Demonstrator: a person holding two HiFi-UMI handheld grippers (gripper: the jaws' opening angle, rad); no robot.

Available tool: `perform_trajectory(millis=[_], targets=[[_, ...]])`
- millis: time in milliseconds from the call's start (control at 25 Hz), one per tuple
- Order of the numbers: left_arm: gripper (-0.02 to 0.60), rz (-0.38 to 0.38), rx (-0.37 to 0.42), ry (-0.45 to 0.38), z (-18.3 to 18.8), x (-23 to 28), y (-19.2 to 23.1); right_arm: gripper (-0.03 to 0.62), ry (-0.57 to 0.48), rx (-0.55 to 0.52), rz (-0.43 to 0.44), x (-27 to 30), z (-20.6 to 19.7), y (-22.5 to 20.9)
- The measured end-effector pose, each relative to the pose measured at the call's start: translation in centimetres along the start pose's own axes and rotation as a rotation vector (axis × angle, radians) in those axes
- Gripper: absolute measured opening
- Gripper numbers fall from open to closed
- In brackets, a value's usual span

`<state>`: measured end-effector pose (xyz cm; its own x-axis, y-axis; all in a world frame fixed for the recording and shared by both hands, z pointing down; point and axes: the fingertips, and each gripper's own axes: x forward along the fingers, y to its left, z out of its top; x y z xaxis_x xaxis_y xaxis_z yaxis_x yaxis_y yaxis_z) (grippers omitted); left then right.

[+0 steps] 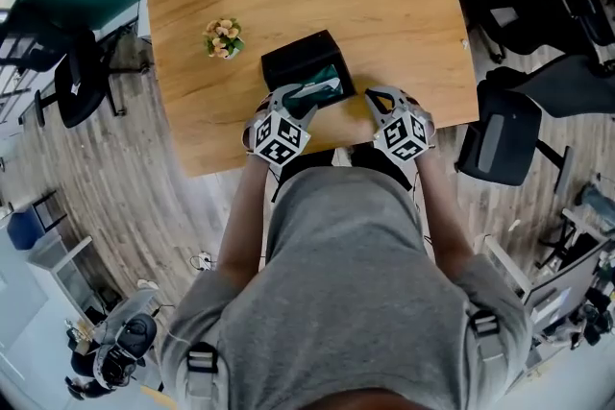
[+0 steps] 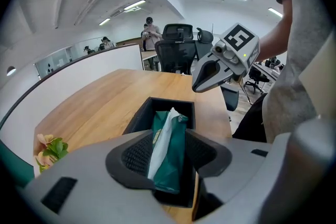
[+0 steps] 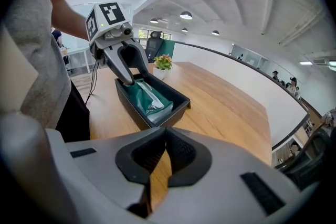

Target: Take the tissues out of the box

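While the open left tool [image 2: 169, 153] is straddling the tissue pack [image 2: 176, 128] lying in the box [image 2: 170, 103] on the desk [image 2: 105, 102], closing squarely mid-pack is looking wisest; the right tool [image 3: 167, 157] is hovering closed, empty.

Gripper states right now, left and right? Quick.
Left gripper: open, tissue pack between its fingers, not clamped.
Right gripper: closed, empty.
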<state>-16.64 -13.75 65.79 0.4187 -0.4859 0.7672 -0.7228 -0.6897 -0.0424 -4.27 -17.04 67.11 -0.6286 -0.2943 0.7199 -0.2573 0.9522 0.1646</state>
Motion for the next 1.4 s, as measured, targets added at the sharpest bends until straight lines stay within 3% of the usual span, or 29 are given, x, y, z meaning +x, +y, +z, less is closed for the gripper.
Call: perform_trajectory(millis=[480, 880, 1120, 1400], targets=[[0.216, -0.109, 0.113, 0.086, -1.4, 3.6, -0.1, 0.006, 0.049, 0.078, -0.066, -0.8, -1.4, -0.1], [0.216, -0.109, 0.148, 0.131, -1.3, 4.1, 0.3, 0.006, 0.070, 0.100, -0.083, -0.9, -1.4, 0.8], [0.246, -0.086, 0.291, 0.175, -0.9, 4.5, 0.1, 0.006, 0.070, 0.102, -0.095, -1.0, -1.3, 1.0], [0.273, -0.061, 0.265, 0.134, -0.1, 4.1, 0.8, 0.006, 0.079, 0.126, -0.105, -1.2, -2.0, 1.0]])
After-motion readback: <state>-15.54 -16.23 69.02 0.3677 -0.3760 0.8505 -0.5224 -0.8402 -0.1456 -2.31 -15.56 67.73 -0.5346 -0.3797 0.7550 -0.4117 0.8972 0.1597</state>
